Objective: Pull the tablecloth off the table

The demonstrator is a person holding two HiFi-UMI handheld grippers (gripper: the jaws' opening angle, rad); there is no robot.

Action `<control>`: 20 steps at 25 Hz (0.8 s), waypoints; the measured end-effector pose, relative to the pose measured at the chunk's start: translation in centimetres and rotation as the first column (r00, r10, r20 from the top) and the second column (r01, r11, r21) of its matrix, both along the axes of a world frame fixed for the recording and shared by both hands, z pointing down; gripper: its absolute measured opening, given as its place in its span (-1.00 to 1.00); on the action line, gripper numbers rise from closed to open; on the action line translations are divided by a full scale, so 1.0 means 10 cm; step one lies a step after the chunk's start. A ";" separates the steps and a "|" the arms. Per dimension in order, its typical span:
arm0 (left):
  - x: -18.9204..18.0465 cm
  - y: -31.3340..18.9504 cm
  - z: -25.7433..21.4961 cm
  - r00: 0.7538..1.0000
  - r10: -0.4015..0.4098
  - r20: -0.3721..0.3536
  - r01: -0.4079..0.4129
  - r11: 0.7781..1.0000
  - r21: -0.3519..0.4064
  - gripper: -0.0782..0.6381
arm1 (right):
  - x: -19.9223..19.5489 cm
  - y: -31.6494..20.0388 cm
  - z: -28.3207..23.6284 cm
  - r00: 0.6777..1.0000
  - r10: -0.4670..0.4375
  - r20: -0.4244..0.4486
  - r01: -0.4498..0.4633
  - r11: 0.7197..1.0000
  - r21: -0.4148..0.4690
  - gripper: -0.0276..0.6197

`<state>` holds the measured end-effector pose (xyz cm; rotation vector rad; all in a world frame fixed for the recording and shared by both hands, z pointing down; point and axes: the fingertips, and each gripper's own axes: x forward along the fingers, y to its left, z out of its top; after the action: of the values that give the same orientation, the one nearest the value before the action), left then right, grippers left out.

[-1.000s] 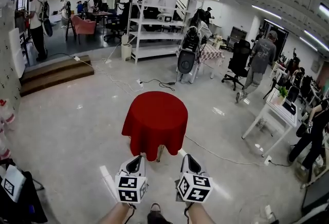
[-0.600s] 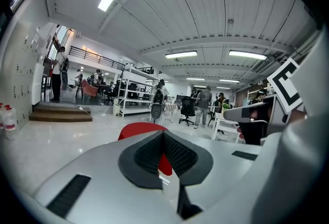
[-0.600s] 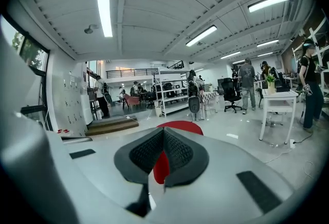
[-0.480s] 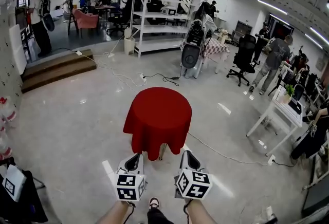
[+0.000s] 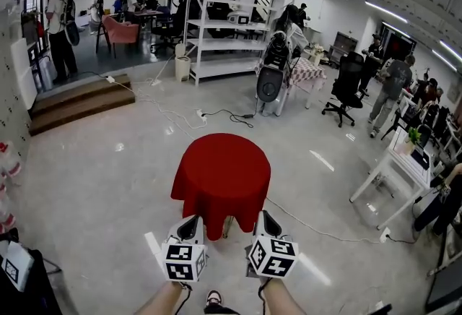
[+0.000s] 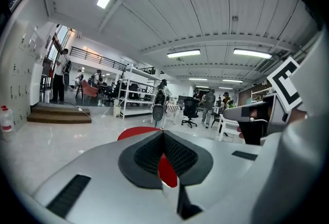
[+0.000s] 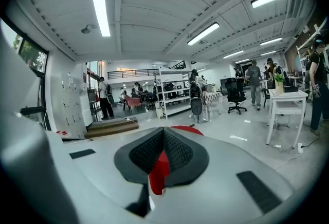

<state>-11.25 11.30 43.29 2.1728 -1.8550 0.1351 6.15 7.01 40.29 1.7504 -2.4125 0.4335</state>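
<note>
The red tablecloth drapes a round counter hidden beneath it, directly ahead. The left gripper and the right gripper flank its near hem, both equally near. Both sets of jaws are closed on nothing.

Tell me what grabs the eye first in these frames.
The red tablecloth stands out first, draped in folds alone on the pale floor at the centre of the head view. Just below it, the left gripper and right gripper point at its near side, jaws together and empty. Behind is a busy workshop with white shelving.
</note>
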 end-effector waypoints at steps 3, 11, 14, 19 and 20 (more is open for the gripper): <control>-0.04 -0.17 -0.01 1.000 -0.016 0.002 0.016 1.000 -0.004 -0.74 | -0.01 -0.19 0.00 1.000 -0.007 0.003 0.007 1.000 -0.004 -0.84; -0.06 -0.58 -0.05 0.999 -0.038 -0.006 0.038 0.999 0.003 -0.74 | 0.00 -0.66 0.01 1.000 -0.028 0.012 0.028 1.000 -0.008 -0.84; -0.08 -0.77 -0.07 0.999 -0.042 -0.001 0.042 0.999 0.007 -0.74 | -0.06 -0.85 -0.02 0.999 -0.043 0.014 0.043 0.999 0.000 -0.84; -0.10 -1.09 -0.07 0.999 -0.054 0.002 0.054 0.998 0.012 -0.74 | -0.10 -1.19 0.02 0.998 -0.059 0.017 0.059 0.998 0.002 -0.84; -0.10 -1.12 -0.07 0.998 -0.056 0.003 0.056 0.998 0.013 -0.74 | -0.10 -1.23 0.02 0.998 -0.061 0.018 0.061 0.998 0.002 -0.84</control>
<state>-12.26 0.07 42.58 2.1276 -1.9223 0.1157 5.16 -5.33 40.46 1.6749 -2.4721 0.4426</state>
